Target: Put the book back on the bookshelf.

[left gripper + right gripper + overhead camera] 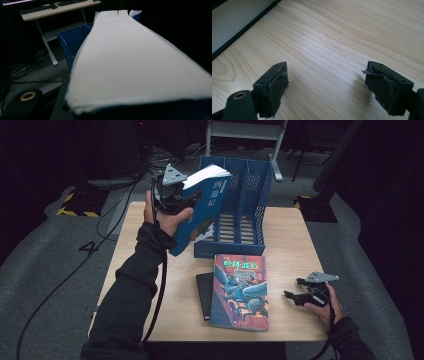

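Pages of the blue book (pixel 130 65) loom close — left gripper (pixel 172 195) clamps it above the rack (pixel 250 195), judged mid-filing; next, tip it into a slot. Right gripper (pixel 306 292) rests wide-jawed on the tabletop (pixel 290 250).

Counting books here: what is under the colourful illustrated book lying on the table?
A black book lies under the illustrated book, sticking out at its left; the rest is covered.

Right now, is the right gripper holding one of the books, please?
No, the right gripper stands open over bare table, gripping nothing.
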Demonstrator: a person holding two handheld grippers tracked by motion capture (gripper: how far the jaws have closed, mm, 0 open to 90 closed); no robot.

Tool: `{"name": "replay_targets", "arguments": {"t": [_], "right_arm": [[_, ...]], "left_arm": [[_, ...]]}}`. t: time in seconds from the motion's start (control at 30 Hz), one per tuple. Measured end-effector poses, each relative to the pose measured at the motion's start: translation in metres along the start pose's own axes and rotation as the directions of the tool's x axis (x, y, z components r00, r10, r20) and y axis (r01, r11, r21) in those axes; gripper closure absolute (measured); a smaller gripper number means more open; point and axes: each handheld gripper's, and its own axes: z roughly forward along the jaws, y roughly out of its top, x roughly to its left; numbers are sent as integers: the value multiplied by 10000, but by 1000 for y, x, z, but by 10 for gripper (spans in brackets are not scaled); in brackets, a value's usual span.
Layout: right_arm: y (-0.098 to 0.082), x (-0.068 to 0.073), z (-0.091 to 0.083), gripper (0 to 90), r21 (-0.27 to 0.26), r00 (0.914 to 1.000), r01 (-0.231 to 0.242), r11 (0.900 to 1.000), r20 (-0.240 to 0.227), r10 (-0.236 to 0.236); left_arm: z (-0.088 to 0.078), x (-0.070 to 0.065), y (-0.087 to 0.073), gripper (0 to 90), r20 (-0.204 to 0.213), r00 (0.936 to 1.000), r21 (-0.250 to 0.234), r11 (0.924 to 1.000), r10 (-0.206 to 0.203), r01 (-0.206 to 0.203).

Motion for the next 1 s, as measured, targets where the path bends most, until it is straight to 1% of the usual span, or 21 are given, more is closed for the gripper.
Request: {"name": "replay_targets", "arguments": {"t": [0.07, 0.13, 0.2, 0.23, 0.33, 0.4, 0.53, 0.57, 0.67, 0.77, 0.87, 0.97, 1.0], "right_arm": [[0, 0, 0, 188, 2, 10000, 2, 10000, 4, -2], [0, 0, 0, 189, -1, 10000, -2, 10000, -1, 2], [0, 0, 0, 189, -1, 10000, 1, 10000, 4, -1], [0, 0, 0, 189, -2, 10000, 7, 10000, 6, -7], [0, 0, 0, 189, -12, 10000, 19, 10000, 16, -19], [0, 0, 0, 189, -10, 10000, 14, 10000, 16, -14], [0, 0, 0, 190, -14, 10000, 17, 10000, 17, -17], [0, 0, 0, 190, -24, 10000, -7, 10000, 12, 7], [0, 0, 0, 191, -30, 10000, -1, 10000, 13, 1], [0, 0, 0, 192, -33, 10000, 8, 10000, 2, -8], [0, 0, 0, 192, -44, 10000, 28, 10000, 3, -28], [0, 0, 0, 192, -39, 10000, 23, 10000, -3, -23], [0, 0, 0, 193, -44, 10000, 29, 10000, 1, -29]], "left_arm": [[7, 4, 3, 609, -194, 9995, 48, 9997, -251, 252], [9, 5, 5, 609, -266, 9992, 59, 9996, -284, 286], [20, 9, 9, 609, -524, 9977, 165, 9989, -425, 434], [23, 10, 10, 609, -592, 9974, 193, 9990, -403, 415], [36, 13, 11, 609, -799, 9943, 280, 9969, -712, 736], [44, 15, 12, 609, -853, 9927, 429, 9951, -849, 888], [56, 17, 14, 609, -1019, 9888, 477, 9923, -1091, 1144], [58, 18, 16, 609, -1094, 9874, 511, 9914, -1141, 1203], [61, 18, 20, 609, -1217, 9864, 534, 9916, -1109, 1180], [64, 20, 24, 609, -1487, 9806, 346, 9903, -1281, 1346], [67, 21, 25, 609, -1580, 9775, 314, 9887, -1398, 1465], [71, 24, 26, 609, -1732, 9707, 186, 9849, -1666, 1723], [72, 25, 26, 609, -1753, 9694, 202, 9839, -1717, 1779]]}}
